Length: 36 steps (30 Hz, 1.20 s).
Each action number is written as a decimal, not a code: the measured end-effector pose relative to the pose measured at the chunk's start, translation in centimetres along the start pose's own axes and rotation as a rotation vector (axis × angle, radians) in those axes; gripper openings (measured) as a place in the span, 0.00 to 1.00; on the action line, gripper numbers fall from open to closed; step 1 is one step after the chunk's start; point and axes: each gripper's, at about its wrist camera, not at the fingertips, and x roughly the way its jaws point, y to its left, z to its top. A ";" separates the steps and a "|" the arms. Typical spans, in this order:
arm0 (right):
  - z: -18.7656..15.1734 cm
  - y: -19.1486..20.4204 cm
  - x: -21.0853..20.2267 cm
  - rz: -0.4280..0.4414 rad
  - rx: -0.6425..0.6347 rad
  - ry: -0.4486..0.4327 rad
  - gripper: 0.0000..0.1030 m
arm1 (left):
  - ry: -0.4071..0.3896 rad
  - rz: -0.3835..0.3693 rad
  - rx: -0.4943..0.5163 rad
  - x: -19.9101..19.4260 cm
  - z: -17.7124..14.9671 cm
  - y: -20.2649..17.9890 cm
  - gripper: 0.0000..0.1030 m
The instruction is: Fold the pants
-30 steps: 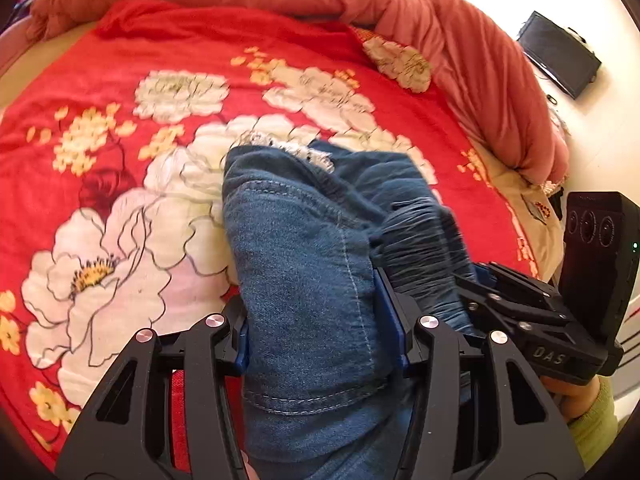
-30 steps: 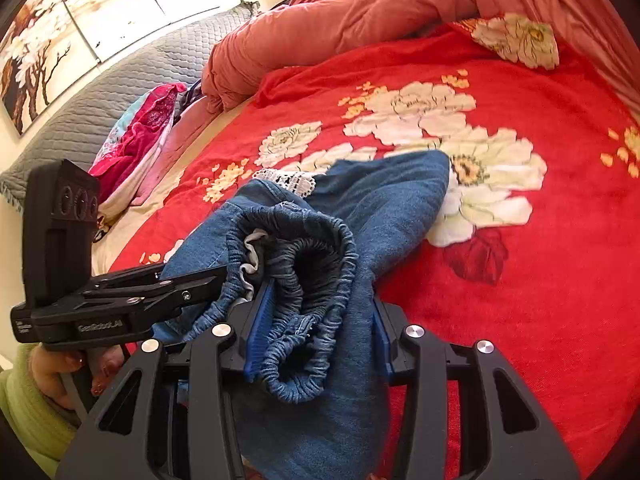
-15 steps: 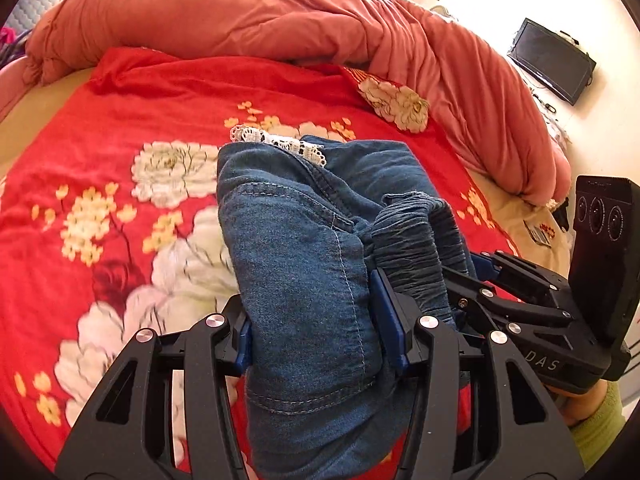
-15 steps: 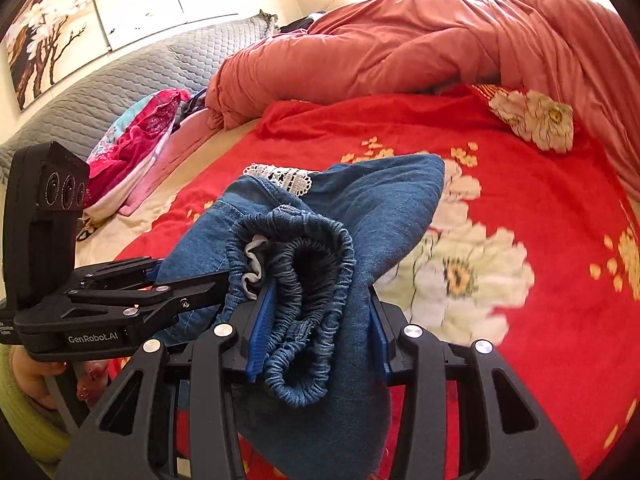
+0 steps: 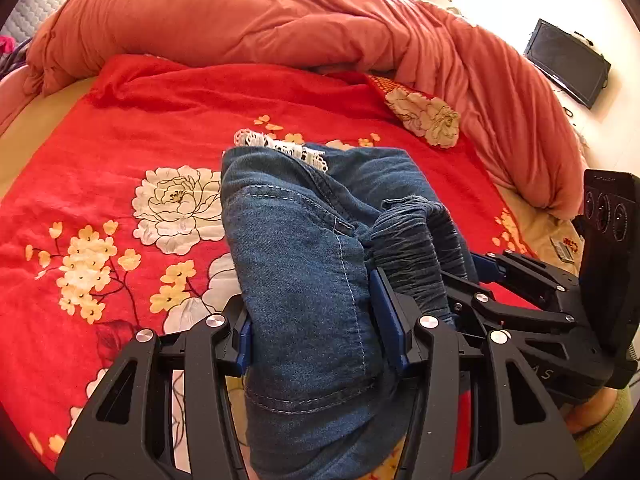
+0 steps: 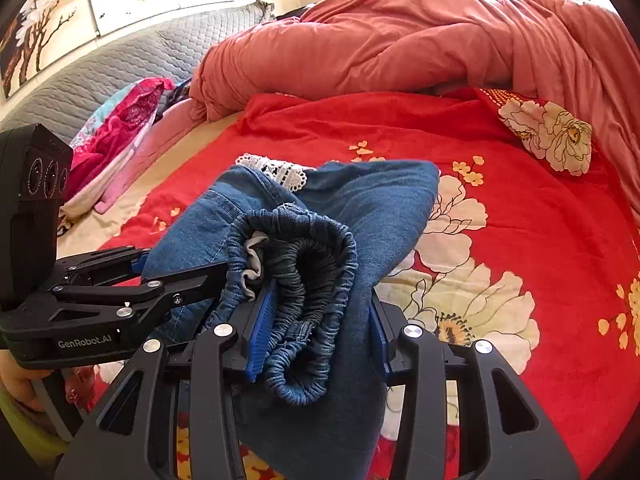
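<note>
Both grippers hold the blue jeans (image 5: 304, 264) bunched above the red flowered blanket (image 5: 120, 152) on the bed: left gripper (image 5: 316, 332) jaws clamped on a folded denim layer, right gripper (image 6: 316, 328) jaws clamped on the gathered elastic waistband (image 6: 304, 264). The two grippers sit just beside each other, a white lace hem (image 6: 276, 168) showing at the far edge of the bundle. A pink quilt (image 5: 280, 20) lies heaped along the far side of the bed.
</note>
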 end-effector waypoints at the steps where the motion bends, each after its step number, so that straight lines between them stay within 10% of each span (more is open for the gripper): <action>1: 0.0 -0.1 0.4 -0.007 -0.003 0.007 0.38 | 0.003 0.002 -0.002 0.4 0.0 0.2 0.41; 12: -1.5 -1.5 2.9 -0.076 0.029 0.064 0.57 | 0.045 0.048 -0.001 2.6 -1.1 1.8 0.42; 36: -2.8 -2.8 0.4 -0.131 0.116 0.040 0.90 | 0.020 0.075 -0.025 0.4 -1.3 2.1 0.77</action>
